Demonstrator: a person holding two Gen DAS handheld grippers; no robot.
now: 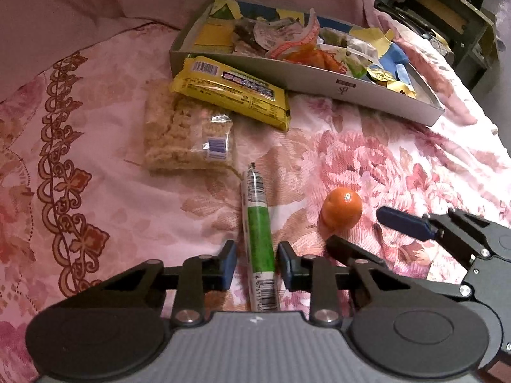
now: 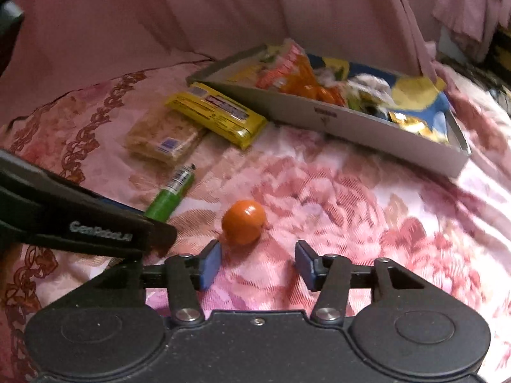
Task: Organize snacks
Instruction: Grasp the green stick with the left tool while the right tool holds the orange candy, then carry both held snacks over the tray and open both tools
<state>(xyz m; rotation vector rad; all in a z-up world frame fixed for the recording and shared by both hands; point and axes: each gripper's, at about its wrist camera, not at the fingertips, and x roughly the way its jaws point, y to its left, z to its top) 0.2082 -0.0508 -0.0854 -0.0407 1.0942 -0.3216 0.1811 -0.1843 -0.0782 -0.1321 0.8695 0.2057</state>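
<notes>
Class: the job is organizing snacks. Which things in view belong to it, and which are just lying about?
Belong: green snack stick, orange, yellow packet, clear-wrapped crispy bar, snack box.

Lying about: floral bedspread, dark shelf unit.

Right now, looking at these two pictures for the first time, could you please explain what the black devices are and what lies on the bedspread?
They are two hand-held two-finger grippers, each with a camera looking along its fingers; one picture comes from each. The left gripper straddles a green sausage stick without visibly pressing it. The right gripper is open, just short of a small orange. On the pink floral bedspread also lie a yellow snack pack, a clear-wrapped crispy snack block, and a grey box full of snacks. Nothing is held.
</notes>
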